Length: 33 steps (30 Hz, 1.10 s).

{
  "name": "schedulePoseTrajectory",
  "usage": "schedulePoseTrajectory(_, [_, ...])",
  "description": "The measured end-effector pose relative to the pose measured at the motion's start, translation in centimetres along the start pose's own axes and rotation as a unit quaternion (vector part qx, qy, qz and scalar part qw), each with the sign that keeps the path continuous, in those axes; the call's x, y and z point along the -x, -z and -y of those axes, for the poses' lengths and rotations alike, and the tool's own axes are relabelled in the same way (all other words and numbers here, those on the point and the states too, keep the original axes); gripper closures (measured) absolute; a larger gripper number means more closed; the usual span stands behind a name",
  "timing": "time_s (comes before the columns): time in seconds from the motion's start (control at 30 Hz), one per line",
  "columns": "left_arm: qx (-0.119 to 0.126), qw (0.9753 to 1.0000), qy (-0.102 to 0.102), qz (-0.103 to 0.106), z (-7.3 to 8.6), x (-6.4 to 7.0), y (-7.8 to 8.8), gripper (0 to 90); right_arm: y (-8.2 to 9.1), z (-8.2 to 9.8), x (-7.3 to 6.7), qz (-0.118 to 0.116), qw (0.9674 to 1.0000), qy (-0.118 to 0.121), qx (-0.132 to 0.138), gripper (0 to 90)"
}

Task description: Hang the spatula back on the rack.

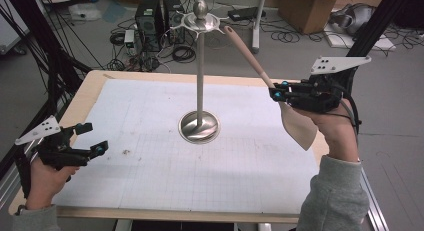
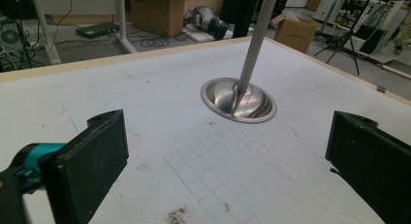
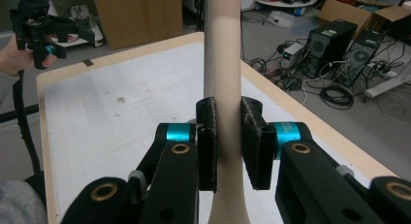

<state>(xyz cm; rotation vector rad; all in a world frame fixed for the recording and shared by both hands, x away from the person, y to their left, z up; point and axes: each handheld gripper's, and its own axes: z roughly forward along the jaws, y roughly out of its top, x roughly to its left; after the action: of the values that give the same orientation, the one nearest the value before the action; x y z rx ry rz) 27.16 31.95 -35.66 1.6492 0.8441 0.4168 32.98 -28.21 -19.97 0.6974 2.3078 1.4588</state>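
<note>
The right gripper [image 1: 278,94] is clamped on a beige spatula [image 1: 298,125], its 2 fingers [image 3: 207,136] pressed against either side of the handle. It grips just above the point where the handle widens into the blade. The spatula is held in the air, tilted: the blade hangs down and to the right of the metal stand [image 1: 200,71], above the right edge of the tabletop [image 1: 95,83], while the handle slants up and leftward, its rounded tip ending near the stand's top disc, just to the right of it. In the high view I cannot tell whether the tip touches the disc.

The stand rises upright from a round, shiny base [image 2: 239,100] that rests on the white gridded sheet [image 1: 165,156] covering the tabletop, near the sheet's middle. A ball caps the top of the stand, above the disc.

The left gripper [image 1: 90,140] is held above the tabletop's near left corner, well to the left of the stand. Its 2 fingers [image 2: 92,166] stand wide apart with nothing between them, pointing toward the stand's base.

A few small brown specks lie on the sheet, left of the stand's base.
</note>
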Motion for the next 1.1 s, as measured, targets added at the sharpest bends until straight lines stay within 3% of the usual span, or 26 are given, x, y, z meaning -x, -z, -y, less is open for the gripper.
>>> schedulePoseTrajectory(0.33, [-0.002,1.0000,0.001,-0.001,0.1,-0.1,0.0,2.1,-0.4,0.1,0.2,-0.018,0.9998,-0.003,0.004,78.5])
schedulePoseTrajectory(0.83, [-0.004,1.0000,0.002,-0.001,0.2,-0.1,-0.1,2.1,-1.1,0.7,0.5,-0.021,0.9997,-0.014,-0.003,78.6])
schedulePoseTrajectory(1.1, [-0.003,1.0000,0.001,0.000,0.2,-0.1,0.0,2.1,-1.8,0.6,0.4,-0.025,0.9996,-0.008,-0.009,78.6])
